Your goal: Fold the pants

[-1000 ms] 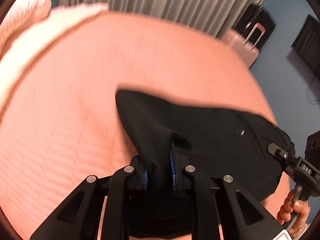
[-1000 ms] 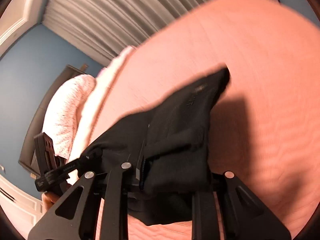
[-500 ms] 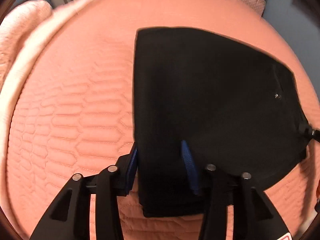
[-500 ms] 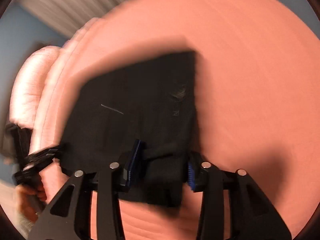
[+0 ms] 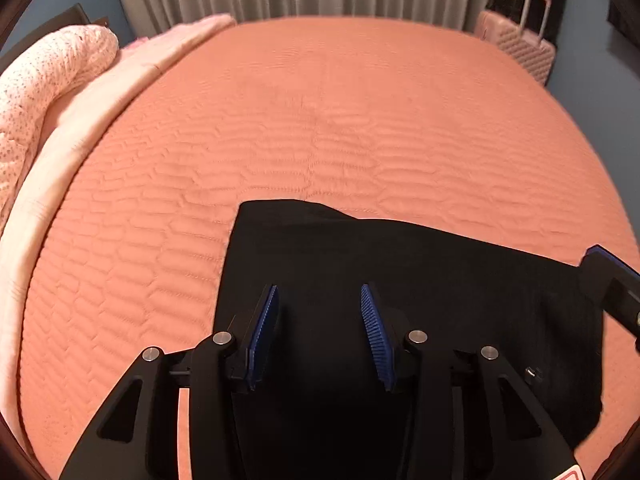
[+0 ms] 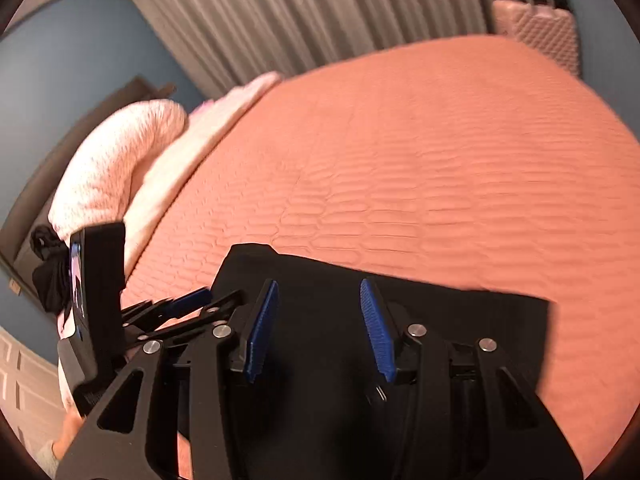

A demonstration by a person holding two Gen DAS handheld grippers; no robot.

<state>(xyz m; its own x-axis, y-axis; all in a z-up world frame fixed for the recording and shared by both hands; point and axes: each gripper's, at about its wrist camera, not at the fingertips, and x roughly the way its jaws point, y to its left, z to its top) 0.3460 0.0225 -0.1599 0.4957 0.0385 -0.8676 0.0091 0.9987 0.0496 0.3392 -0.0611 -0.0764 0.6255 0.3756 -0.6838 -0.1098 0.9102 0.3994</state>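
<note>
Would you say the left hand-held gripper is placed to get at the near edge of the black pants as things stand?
Probably yes: the left hand-held gripper is open right above the pants, which lie flat on the bed, with nothing between its fingers and the cloth.

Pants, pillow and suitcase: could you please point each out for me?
pants (image 5: 440, 280), left wrist view, flat top layer.
pillow (image 5: 44, 68), left wrist view, speckled side.
suitcase (image 5: 520, 46), left wrist view, ribbed pink shell.
</note>
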